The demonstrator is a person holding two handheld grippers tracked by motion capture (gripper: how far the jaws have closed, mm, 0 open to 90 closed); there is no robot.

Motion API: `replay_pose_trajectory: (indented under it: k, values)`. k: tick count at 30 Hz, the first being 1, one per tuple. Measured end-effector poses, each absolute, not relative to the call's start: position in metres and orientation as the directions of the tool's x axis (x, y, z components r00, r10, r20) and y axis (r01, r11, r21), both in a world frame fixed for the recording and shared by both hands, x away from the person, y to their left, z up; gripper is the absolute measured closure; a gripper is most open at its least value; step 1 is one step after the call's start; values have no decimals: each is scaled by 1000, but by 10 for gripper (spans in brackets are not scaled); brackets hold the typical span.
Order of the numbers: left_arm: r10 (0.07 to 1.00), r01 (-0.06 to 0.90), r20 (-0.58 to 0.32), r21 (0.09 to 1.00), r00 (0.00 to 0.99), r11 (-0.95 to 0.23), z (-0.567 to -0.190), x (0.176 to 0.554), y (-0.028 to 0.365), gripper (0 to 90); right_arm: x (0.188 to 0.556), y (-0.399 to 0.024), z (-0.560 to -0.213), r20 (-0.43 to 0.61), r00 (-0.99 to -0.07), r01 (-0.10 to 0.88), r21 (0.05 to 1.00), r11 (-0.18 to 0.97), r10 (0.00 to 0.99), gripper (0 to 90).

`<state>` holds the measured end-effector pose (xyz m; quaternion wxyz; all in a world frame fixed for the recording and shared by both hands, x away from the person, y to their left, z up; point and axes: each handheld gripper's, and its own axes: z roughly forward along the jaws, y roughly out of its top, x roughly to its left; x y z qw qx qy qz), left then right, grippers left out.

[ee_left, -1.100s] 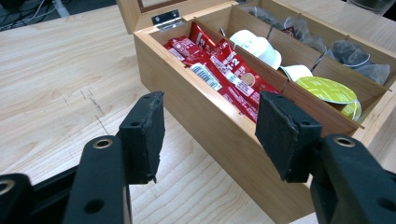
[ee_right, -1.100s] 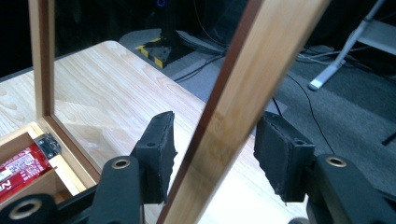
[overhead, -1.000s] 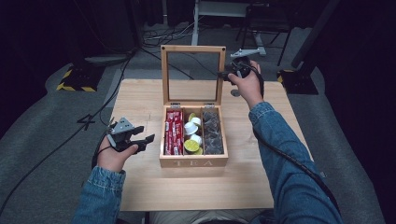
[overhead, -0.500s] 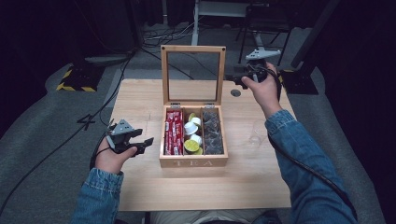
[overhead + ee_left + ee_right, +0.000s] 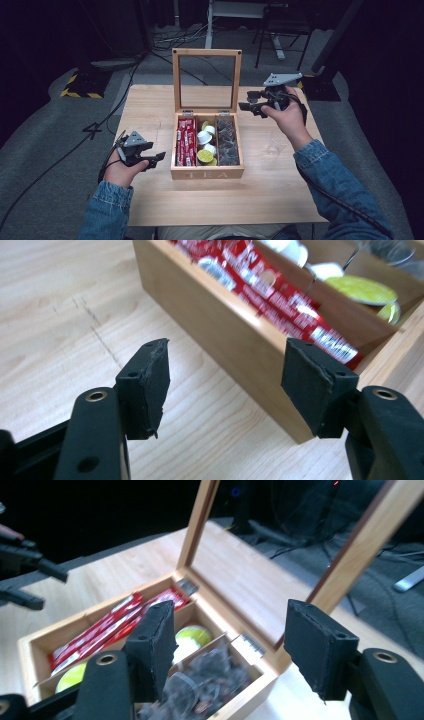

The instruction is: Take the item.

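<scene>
- Your right gripper (image 5: 254,106) is hovering with jaws apart and empty, just beside the right edge of the upright glass lid (image 5: 206,80).
- Your left gripper (image 5: 153,159) is also waiting apart and empty, near the left wall of the tea box (image 5: 207,173) on the desk (image 5: 260,190).
- The lid is lying to the left of your right gripper, so I judge this hand is nearer to it.

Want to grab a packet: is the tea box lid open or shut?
Open: the glass lid stands upright behind the tea box, its compartments exposed.
</scene>
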<state>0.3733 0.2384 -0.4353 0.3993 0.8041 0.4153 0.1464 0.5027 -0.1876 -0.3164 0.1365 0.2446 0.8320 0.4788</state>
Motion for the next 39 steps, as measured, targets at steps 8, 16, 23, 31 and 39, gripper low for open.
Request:
replay_pose_trajectory:
  k: [8, 16, 23, 31, 39]
  values:
    - [808, 601, -101, 722, 580, -342, -454, 367, 245, 360, 497, -174, -351, 36, -868, 314, 812, 492, 495, 472]
    - [814, 617, -53, 681, 579, -395, -474, 364, 239, 355, 497, -154, -380, 61, -884, 341, 764, 548, 464, 500]
    - [813, 636, -74, 665, 578, -392, -485, 363, 234, 349, 499, -136, -407, 91, -885, 373, 727, 577, 457, 473]
    - [814, 652, -94, 654, 574, -384, -494, 365, 235, 341, 507, -122, -424, 19, -882, 360, 671, 648, 471, 557]
    - [805, 633, -85, 668, 587, -391, -497, 367, 236, 313, 513, -116, -434, -2, -876, 371, 635, 677, 482, 550]
